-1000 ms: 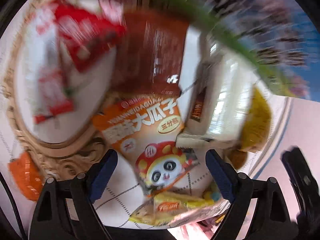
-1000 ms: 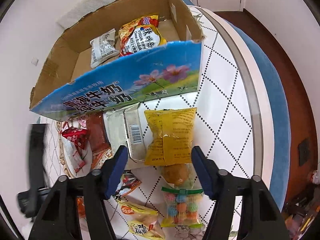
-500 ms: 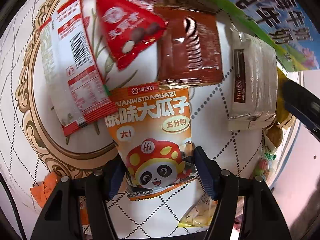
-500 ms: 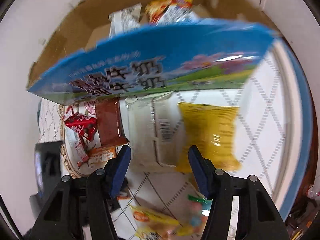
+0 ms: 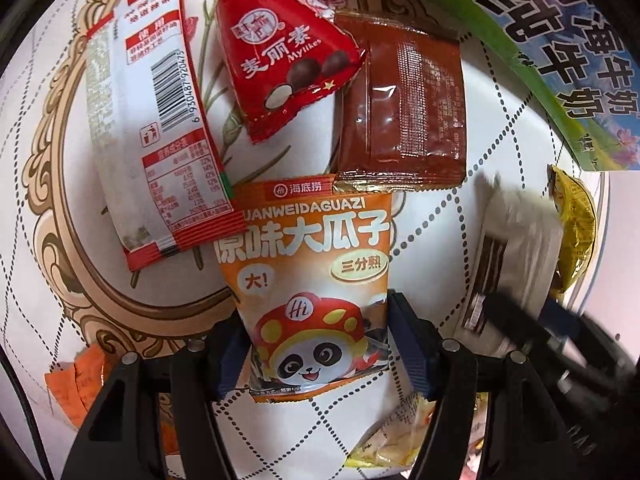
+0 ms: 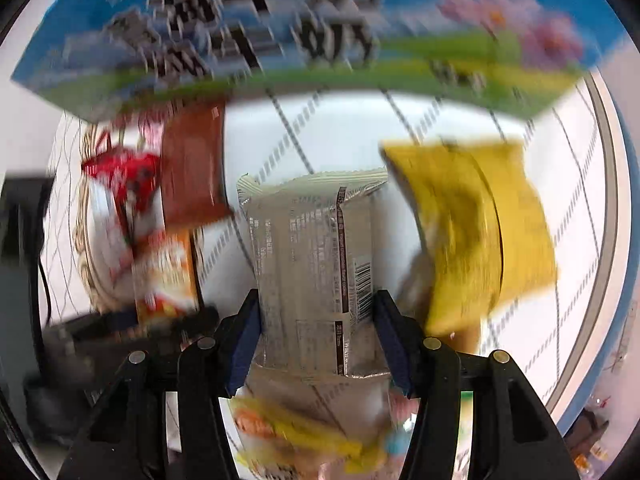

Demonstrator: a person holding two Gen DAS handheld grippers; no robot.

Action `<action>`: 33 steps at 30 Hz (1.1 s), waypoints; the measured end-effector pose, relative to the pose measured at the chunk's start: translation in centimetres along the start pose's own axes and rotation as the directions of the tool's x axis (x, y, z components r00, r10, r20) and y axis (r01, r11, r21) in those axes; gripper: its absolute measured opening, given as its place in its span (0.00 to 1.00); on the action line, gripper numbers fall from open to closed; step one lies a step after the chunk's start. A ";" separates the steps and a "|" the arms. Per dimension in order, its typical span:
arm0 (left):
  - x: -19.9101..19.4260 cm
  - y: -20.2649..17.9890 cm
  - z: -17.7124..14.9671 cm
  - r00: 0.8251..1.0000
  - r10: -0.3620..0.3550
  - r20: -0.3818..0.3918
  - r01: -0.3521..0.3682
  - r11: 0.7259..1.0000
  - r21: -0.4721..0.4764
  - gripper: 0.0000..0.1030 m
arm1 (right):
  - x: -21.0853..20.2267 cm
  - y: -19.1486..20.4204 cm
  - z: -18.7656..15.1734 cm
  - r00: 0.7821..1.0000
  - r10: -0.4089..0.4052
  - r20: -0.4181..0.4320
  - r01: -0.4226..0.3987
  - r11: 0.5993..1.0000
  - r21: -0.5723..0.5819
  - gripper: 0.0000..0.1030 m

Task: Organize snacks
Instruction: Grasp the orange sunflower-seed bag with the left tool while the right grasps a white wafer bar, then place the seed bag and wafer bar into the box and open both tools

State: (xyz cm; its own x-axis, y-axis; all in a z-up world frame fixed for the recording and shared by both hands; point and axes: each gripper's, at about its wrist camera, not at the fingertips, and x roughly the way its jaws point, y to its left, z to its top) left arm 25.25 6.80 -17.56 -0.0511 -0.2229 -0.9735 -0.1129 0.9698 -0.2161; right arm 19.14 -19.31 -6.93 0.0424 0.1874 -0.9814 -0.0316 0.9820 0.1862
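My left gripper (image 5: 316, 344) has closed on the lower end of an orange sunflower-seed packet with a panda (image 5: 308, 280) that lies on the table. My right gripper (image 6: 316, 320) has closed on the sides of a silver packet (image 6: 316, 248), which also shows blurred in the left wrist view (image 5: 508, 256). A red triangular chocolate packet (image 5: 280, 64), a brown packet (image 5: 404, 104) and a white and red packet (image 5: 160, 132) lie beyond the orange one. The blue and green carton wall (image 6: 300, 32) stands just behind.
A yellow packet (image 6: 480, 232) lies right of the silver one. A yellow chip bag (image 6: 296, 432) lies below the right gripper. An orange wrapper (image 5: 76, 384) lies at the left. The patterned tablecloth (image 5: 440, 232) has a blue rim (image 6: 616, 320) at the right.
Both grippers have moved down and forward to the table. The left jaws have closed on the orange packet. The right jaws have closed around the silver packet.
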 end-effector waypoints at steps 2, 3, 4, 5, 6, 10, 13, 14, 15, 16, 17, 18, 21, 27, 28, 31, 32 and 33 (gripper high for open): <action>0.0 -0.5 -0.4 0.999 0.035 0.019 -0.036 0.999 0.025 0.57 | 0.7 -0.6 -0.6 1.000 0.022 -0.011 -0.022 0.999 0.035 0.59; -0.1 -0.8 -0.6 0.998 0.051 0.026 -0.052 0.998 0.041 0.57 | 0.9 -0.8 -0.7 1.000 0.025 -0.001 -0.025 0.999 0.045 0.59; -0.2 -1.0 -0.8 0.997 0.063 0.032 -0.065 0.996 0.054 0.55 | 1.0 -0.8 -0.8 1.000 0.017 0.005 -0.017 0.999 0.047 0.59; -0.2 -1.3 -1.0 0.997 0.070 0.037 -0.072 0.995 0.063 0.54 | 1.1 -0.7 -0.8 1.000 0.005 0.010 -0.006 0.999 0.043 0.59; -0.5 -1.5 -1.1 0.996 0.074 0.041 -0.076 0.995 0.071 0.53 | 1.0 -0.4 -1.0 1.000 -0.009 0.018 0.009 0.999 0.036 0.58; -2.0 -1.7 -1.8 0.995 0.077 0.065 -0.082 0.993 0.080 0.51 | 0.2 0.3 -1.9 0.998 -0.010 0.057 0.009 1.000 0.022 0.56; -3.7 -1.2 -2.4 0.995 0.053 0.081 -0.058 0.996 0.063 0.51 | -1.2 -0.5 -2.3 0.996 0.045 0.082 -0.048 0.998 0.041 0.56; -4.3 -1.0 -2.5 0.995 0.039 0.087 -0.044 0.997 0.056 0.50 | -1.7 -0.6 -2.4 0.994 0.061 0.092 -0.065 0.997 0.044 0.56; -4.9 -1.2 -2.8 0.995 0.030 0.095 -0.035 0.998 0.053 0.50 | -2.4 -0.7 -2.6 0.991 0.080 0.103 -0.085 0.995 0.047 0.56; -5.6 -1.3 -2.3 0.994 0.020 0.103 -0.026 0.998 0.054 0.50 | -3.1 -0.8 -2.7 0.989 0.098 0.113 -0.104 0.993 0.047 0.56; -6.5 -1.4 -2.4 0.994 0.006 0.113 -0.012 0.998 0.056 0.50 | -3.9 -0.8 -2.7 0.985 0.121 0.125 -0.128 0.991 0.045 0.56; -7.6 -1.7 -2.4 0.992 -0.009 0.129 0.001 0.998 0.065 0.50 | -4.9 -1.1 -3.0 0.980 0.147 0.137 -0.154 0.987 0.044 0.56; -11.2 -3.0 -2.0 0.980 -0.037 0.193 0.018 0.995 0.102 0.50 | -7.8 -1.0 -2.3 0.965 0.193 0.178 -0.199 0.980 0.018 0.56; -17.5 -6.3 0.8 0.956 -0.126 0.264 0.084 0.983 0.165 0.50 | -13.8 -2.2 -0.2 0.925 0.270 0.267 -0.279 0.960 -0.007 0.56; -18.0 -6.4 1.5 0.954 -0.134 0.269 0.090 0.981 0.172 0.50 | -14.8 -2.5 0.3 0.918 0.281 0.280 -0.291 0.957 -0.009 0.56; -20.7 -7.3 5.0 0.946 -0.137 0.293 0.080 0.976 0.201 0.50 | -17.5 -3.1 3.3 0.896 0.304 0.324 -0.317 0.948 -0.014 0.56; -21.5 -7.7 6.8 0.940 -0.124 0.319 0.061 0.978 0.200 0.51 | -17.8 -1.7 4.4 0.894 0.299 0.334 -0.312 0.950 -0.014 0.56; -21.7 -8.1 8.0 0.937 -0.105 0.332 0.038 0.978 0.204 0.51 | -18.5 -1.7 5.6 0.890 0.293 0.350 -0.308 0.951 -0.013 0.56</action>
State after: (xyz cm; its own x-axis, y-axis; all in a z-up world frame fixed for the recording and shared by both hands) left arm 35.17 4.53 4.70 0.2931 -0.2783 -0.9147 0.0901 0.9605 -0.2634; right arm 23.99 -24.30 11.16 0.3779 0.4629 -0.8018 -0.0565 0.8759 0.4791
